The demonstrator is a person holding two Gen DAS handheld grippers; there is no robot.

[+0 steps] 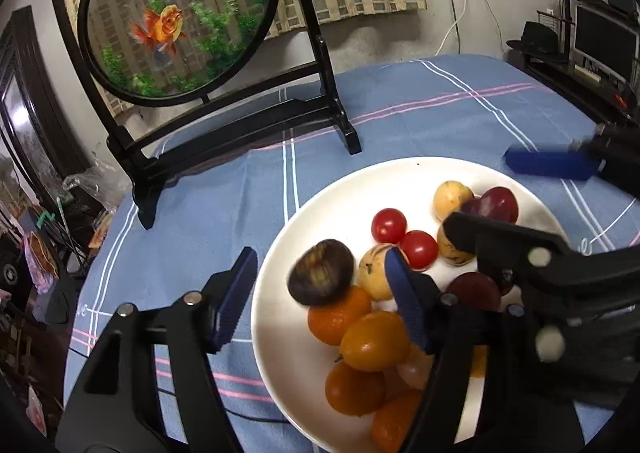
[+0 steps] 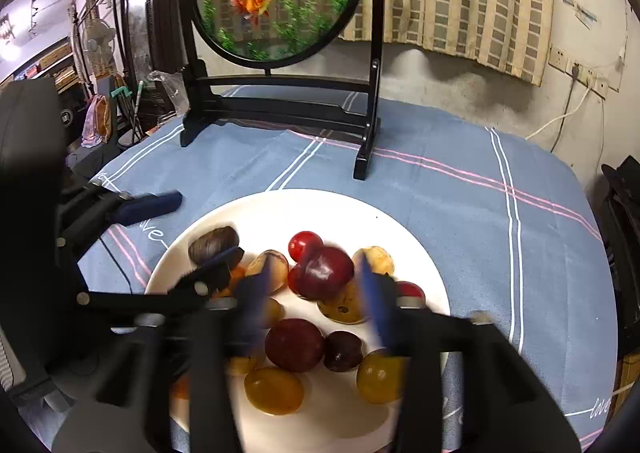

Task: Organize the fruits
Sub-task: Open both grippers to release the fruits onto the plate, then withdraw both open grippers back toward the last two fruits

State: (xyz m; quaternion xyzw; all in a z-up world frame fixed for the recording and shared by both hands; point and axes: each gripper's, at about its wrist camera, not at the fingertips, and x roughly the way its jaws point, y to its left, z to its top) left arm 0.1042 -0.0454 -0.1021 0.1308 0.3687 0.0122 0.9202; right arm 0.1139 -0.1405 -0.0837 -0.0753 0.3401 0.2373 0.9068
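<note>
A white plate [image 1: 320,205] on the blue checked cloth holds mixed fruit: cherry tomatoes [image 1: 389,225], orange kumquats [image 1: 374,341], yellow loquats [image 1: 452,197], dark red plums [image 1: 500,205] and a brown chestnut [image 1: 321,272]. My left gripper [image 1: 320,289] is open, its jaws on either side of the chestnut, not touching it. My right gripper [image 2: 316,305] is open over the plate [image 2: 280,209], its blurred jaws on either side of a dark red plum [image 2: 325,273]. The chestnut [image 2: 213,241] lies at the plate's left in the right wrist view.
A black wooden stand with a round goldfish panel [image 1: 176,17] stands at the back of the table [image 1: 440,109]. The table edge drops off at left towards clutter and a plastic bag [image 1: 96,181]. A wall with curtain, sockets and cables lies behind.
</note>
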